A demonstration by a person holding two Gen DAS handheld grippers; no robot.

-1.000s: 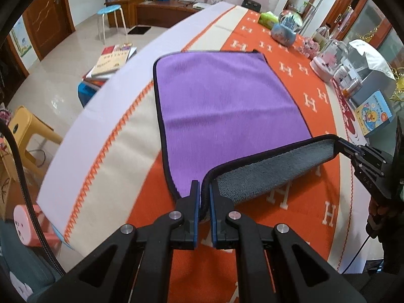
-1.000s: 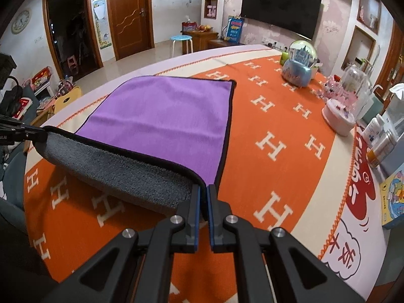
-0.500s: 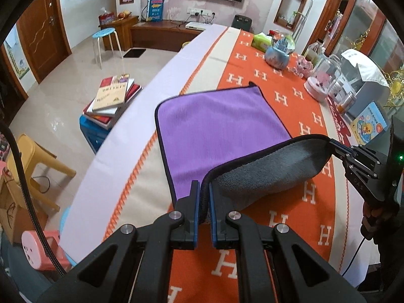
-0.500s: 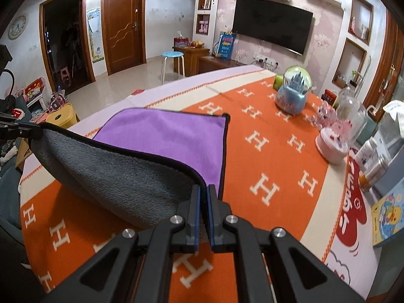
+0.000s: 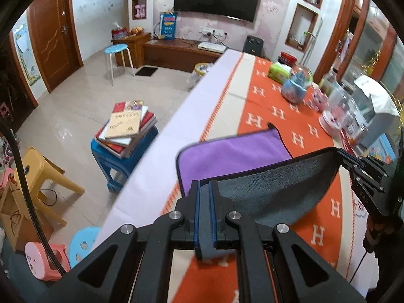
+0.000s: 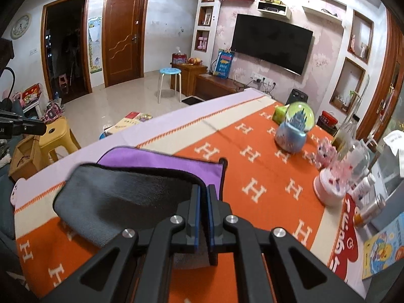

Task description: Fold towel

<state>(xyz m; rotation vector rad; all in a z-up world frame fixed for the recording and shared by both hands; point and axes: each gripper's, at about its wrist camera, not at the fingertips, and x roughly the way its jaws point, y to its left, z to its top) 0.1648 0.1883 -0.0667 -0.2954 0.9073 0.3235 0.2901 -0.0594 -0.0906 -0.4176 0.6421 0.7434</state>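
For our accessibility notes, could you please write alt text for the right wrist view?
The right gripper is shut on a corner of the towel, lifting its grey underside over the purple face that lies on the orange H-patterned tablecloth. A snow globe and a pink ornament stand to the right, with a wall television beyond.

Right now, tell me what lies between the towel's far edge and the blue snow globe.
Only bare orange tablecloth with white H marks separates the towel from the snow globe, clearest in the right wrist view.
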